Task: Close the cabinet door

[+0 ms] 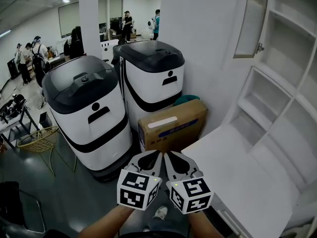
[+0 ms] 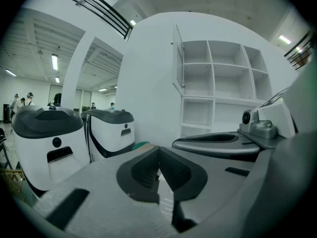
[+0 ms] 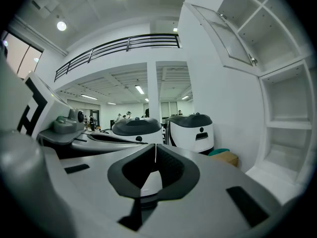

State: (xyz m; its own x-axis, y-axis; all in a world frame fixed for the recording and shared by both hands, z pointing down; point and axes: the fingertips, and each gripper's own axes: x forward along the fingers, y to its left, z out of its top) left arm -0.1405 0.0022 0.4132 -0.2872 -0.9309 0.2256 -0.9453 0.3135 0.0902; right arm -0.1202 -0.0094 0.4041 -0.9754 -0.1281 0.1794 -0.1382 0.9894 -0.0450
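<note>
Left claw [image 1: 158, 154] and right claw [image 1: 166, 154] both pinched closed, empty, side by side at bottom centre. Cabinet door [image 1: 251, 19] open, upper right.

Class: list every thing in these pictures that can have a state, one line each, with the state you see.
Cabinet door: open, swung out from the cabinet.
Cabinet: compartments in view hold nothing.
Left gripper: jaws together, nothing between them.
Right gripper: jaws together, nothing between them.
Box: closed.
Near machine: lid down.
Far machine: lid down.
</note>
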